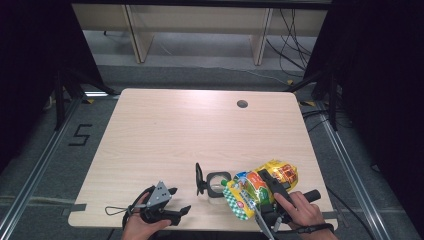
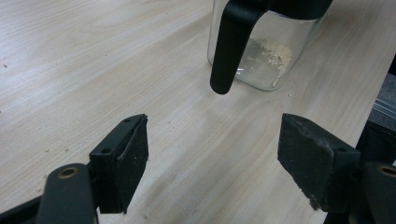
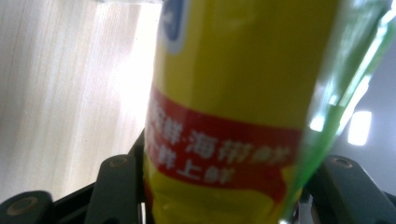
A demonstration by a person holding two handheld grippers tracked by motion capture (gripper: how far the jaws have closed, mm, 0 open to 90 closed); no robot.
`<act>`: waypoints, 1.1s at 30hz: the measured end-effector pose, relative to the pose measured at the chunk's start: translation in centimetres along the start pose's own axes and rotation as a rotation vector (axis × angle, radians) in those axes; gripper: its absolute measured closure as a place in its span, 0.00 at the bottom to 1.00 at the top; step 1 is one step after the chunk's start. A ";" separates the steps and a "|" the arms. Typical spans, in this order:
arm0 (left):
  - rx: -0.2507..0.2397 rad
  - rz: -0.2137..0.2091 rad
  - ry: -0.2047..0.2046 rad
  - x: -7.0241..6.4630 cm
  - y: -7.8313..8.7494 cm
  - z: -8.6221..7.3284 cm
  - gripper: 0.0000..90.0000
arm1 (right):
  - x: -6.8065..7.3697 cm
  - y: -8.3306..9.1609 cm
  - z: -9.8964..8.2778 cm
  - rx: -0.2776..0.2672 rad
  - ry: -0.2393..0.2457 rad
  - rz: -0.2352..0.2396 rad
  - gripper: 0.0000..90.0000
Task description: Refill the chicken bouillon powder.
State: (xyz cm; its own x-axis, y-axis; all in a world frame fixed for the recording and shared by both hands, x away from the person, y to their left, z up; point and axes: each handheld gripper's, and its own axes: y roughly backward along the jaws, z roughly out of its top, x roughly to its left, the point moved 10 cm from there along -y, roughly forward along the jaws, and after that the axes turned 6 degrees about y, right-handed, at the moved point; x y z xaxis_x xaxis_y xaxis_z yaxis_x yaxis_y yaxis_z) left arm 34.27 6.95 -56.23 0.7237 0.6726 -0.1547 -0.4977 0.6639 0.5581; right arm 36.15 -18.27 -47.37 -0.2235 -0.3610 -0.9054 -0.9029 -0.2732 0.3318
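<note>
A yellow and green snack bag (image 1: 260, 187) lies tilted at the table's front right, and my right gripper (image 1: 270, 192) is shut on it. In the right gripper view the bag (image 3: 233, 107) fills the gap between the two black jaws, its red band with white print close up. A small glass jar (image 1: 217, 184) with a black rim and an open black lid (image 1: 199, 178) stands just left of the bag. In the left gripper view the jar (image 2: 266, 56) holds some pale crumbs, its black lid strap hanging in front. My left gripper (image 2: 212, 158) is open, to the jar's lower left, with nothing between its jaws.
The wooden table (image 1: 165, 130) has a round cable hole (image 1: 242, 104) at its back right. Both hands (image 1: 145, 227) sit at the front edge. Dark curtains flank the table, and wooden furniture legs stand on the grey floor behind.
</note>
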 end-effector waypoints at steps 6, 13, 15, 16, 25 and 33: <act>-0.001 0.003 0.016 0.0 -0.1 -0.1 0.27 | -0.4 -0.1 0.4 0.001 0.051 -0.028 0.52; -0.003 0.004 0.035 -0.1 -0.1 0.0 0.27 | -0.6 -0.1 0.8 0.006 0.090 -0.053 0.53; -0.003 0.002 0.033 -0.1 0.0 -0.1 0.27 | -0.1 0.0 0.6 0.039 0.071 -0.031 0.52; -0.003 0.002 0.031 -0.1 0.0 -0.1 0.27 | -0.2 -0.1 0.7 0.038 0.088 -0.043 0.53; -0.010 0.000 0.017 0.0 -0.1 0.0 0.27 | -0.5 -0.5 0.9 0.034 0.117 -0.067 0.53; -0.006 0.005 0.009 0.1 0.0 0.0 0.27 | -0.3 -0.8 1.0 0.037 0.138 -0.059 0.53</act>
State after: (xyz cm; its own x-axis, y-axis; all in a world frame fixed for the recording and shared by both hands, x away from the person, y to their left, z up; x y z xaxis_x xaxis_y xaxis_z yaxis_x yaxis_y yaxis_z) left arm 34.33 6.97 -56.23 0.7171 0.6785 -0.1591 -0.5039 0.6625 0.5543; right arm 36.54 -17.12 -47.65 -0.1198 -0.4649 -0.8772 -0.9264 -0.2654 0.2672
